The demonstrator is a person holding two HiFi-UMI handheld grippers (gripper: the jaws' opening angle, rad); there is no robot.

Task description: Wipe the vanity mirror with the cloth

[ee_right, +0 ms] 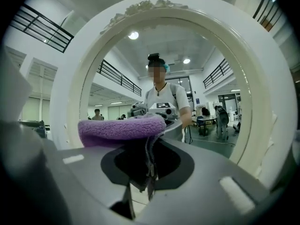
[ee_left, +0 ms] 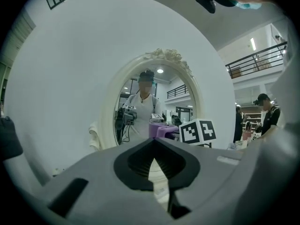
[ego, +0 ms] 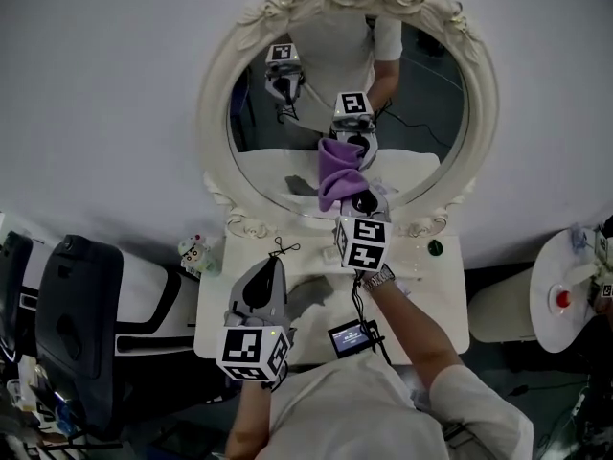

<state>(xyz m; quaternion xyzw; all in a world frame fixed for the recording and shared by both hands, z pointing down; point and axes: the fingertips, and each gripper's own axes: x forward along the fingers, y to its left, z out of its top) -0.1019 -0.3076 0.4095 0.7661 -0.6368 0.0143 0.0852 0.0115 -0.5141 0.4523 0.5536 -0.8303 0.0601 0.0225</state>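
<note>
At left, over the white vanity tabletop [ego: 441, 300], the grey left gripper [ego: 276, 257]: jaws pressed together on nothing, aimed roughly level at the glass, well back from it. Further right and nearer the glass, the right gripper [ego: 362, 199]: clamped on a fluffy purple cloth [ego: 337, 172], wadded crosswise above the jaws and reaching ahead of the tips. Straight ahead of that cloth, the oval vanity mirror in its ornate cream frame [ego: 213, 103]: upright, facing the person, long axis apparently vertical. Cloth up against the lower middle of the pane; actual contact impossible to confirm. Judged next: press in with the right, then sweep upward and sideways, most of the glass lying above.
</note>
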